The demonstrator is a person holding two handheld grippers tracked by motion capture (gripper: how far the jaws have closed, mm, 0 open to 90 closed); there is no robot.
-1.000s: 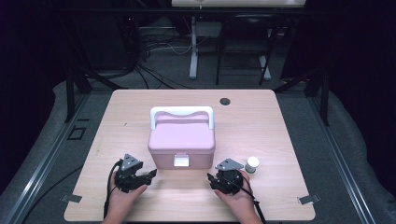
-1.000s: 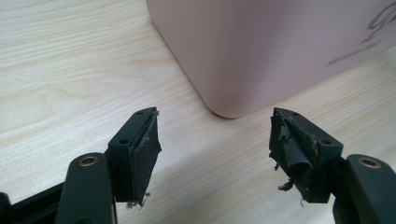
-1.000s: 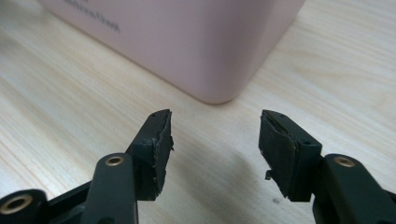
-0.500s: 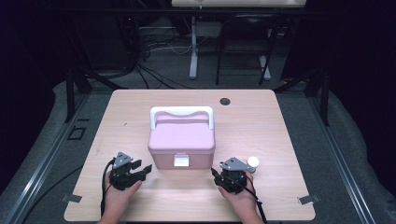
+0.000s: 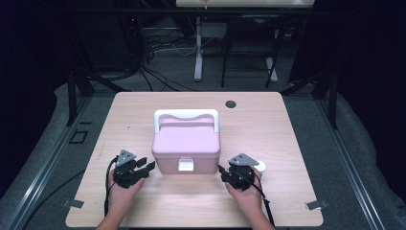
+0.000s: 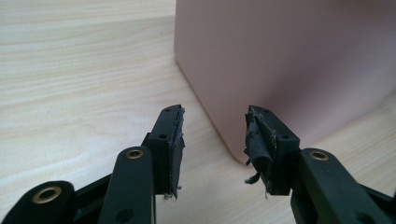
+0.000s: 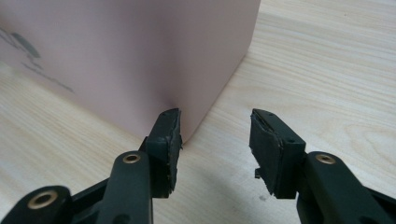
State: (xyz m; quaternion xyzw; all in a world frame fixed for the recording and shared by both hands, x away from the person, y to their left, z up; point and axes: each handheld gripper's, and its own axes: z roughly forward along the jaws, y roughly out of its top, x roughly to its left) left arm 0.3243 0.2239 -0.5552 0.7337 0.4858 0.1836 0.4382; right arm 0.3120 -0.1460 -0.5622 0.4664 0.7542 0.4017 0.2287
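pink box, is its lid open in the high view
No, the pink box sits with its lid down, white latch at the front and handle folded back.

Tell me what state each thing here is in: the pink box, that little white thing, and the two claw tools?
Pink box: lid shut, white handle folded back, white latch down.
White-capped small container: upright on the table, behind the right gripper.
Left gripper: jaws apart, just been closing, nothing between them, at the box's near left corner.
Right gripper: jaws apart, holding nothing, at the box's near right corner.
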